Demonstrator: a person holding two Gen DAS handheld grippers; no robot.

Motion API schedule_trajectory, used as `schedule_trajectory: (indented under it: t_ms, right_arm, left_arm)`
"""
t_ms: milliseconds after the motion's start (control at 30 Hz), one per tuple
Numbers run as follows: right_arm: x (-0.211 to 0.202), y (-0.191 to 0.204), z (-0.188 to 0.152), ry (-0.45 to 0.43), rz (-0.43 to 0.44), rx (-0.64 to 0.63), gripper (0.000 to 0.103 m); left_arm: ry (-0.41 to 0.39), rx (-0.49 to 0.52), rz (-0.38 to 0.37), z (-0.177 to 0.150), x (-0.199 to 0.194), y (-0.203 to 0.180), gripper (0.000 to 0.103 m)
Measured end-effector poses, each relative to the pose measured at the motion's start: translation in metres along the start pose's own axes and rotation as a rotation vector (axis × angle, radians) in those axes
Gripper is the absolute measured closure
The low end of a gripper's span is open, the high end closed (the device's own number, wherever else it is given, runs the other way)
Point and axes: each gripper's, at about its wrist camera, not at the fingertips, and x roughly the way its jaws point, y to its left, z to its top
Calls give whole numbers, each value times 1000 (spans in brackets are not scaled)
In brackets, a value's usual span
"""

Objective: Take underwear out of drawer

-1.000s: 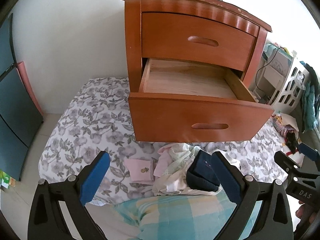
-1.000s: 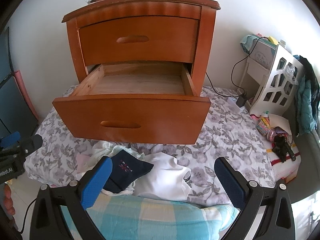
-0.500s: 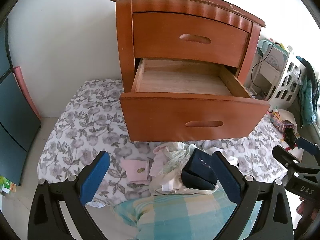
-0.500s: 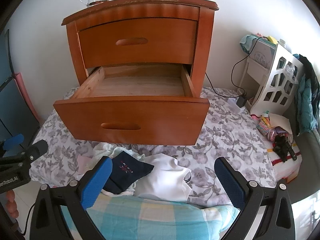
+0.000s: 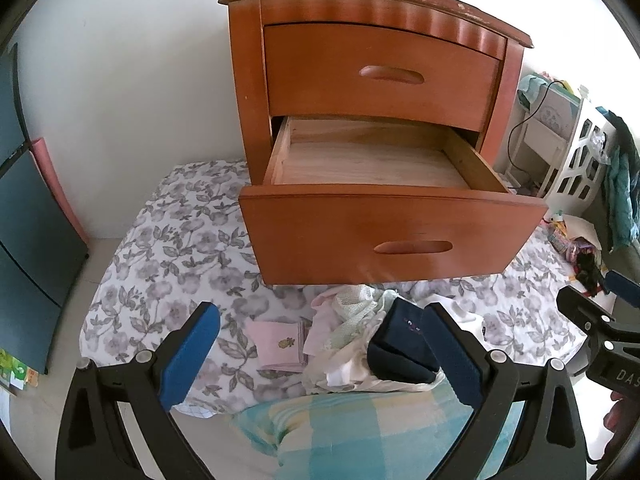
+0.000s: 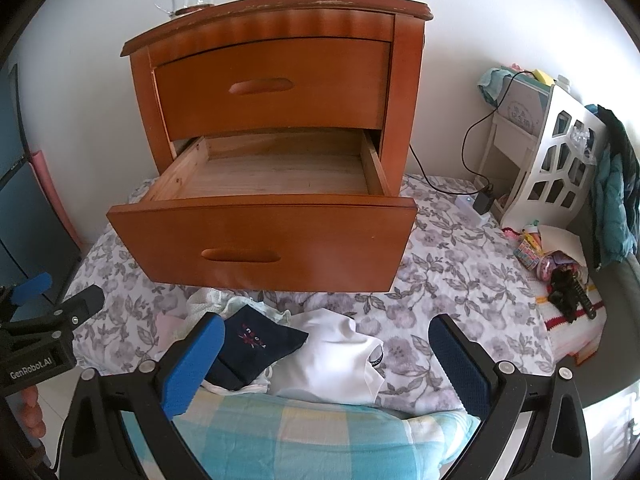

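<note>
Underwear [image 6: 256,344] heaped on the floral sheet [image 6: 440,272] just below the open drawer [image 5: 380,168], which looks bare inside. Left gripper [image 5: 320,356] and right gripper [image 6: 326,364] spread wide, holding nothing. Removal seemingly done; next, perhaps shutting the drawer.

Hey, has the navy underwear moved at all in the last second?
No. In the right wrist view the navy underwear still lies beside the white garment, just below the drawer front.
</note>
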Motion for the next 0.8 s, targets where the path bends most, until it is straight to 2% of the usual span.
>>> schedule_trajectory:
  t_ms: [800]
  right_arm:
    - [13,0,-3,22,-4,1,0]
  left_arm:
    - [20,-9,2,-1,16,4,2]
